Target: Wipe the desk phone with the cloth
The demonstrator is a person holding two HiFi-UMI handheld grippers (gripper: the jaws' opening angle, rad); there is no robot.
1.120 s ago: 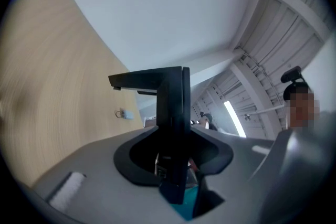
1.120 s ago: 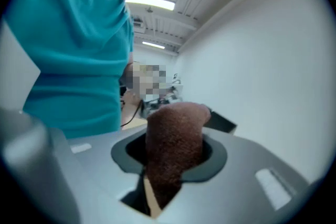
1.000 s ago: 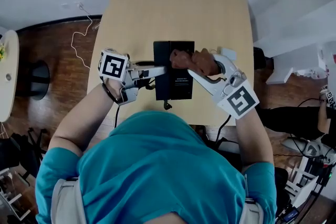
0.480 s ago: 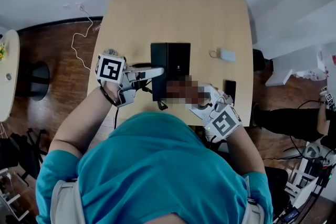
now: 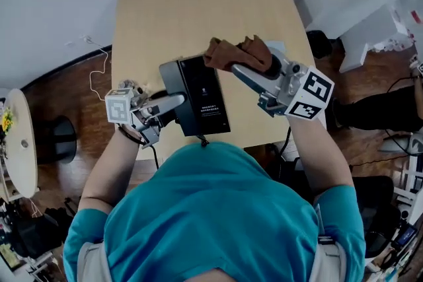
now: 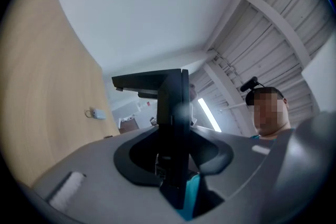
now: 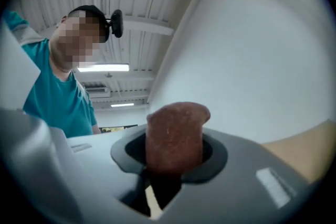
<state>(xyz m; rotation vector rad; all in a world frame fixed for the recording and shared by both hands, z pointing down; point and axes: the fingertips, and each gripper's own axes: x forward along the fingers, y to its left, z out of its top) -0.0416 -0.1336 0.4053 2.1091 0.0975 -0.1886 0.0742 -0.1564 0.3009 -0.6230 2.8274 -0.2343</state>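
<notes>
We are clamping the tilted desk phone (image 5: pixel 201 99) in the left gripper (image 5: pixel 174 102) (mid-wipe, we judge), the right gripper (image 5: pixel 239 68) pinching the cloth (image 5: pixel 231 51) at its top edge. Next we are probably needing a pressed sweep down its face.

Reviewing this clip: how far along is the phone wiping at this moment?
Done: the cloth is picked up and clamped in the right gripper, and the left gripper grips the desk phone by its edge. In hand: the cloth sits at the phone's far edge, over the table. Left: how much of the surface is already wiped cannot be told, and neither phone nor cloth is released yet.
</notes>
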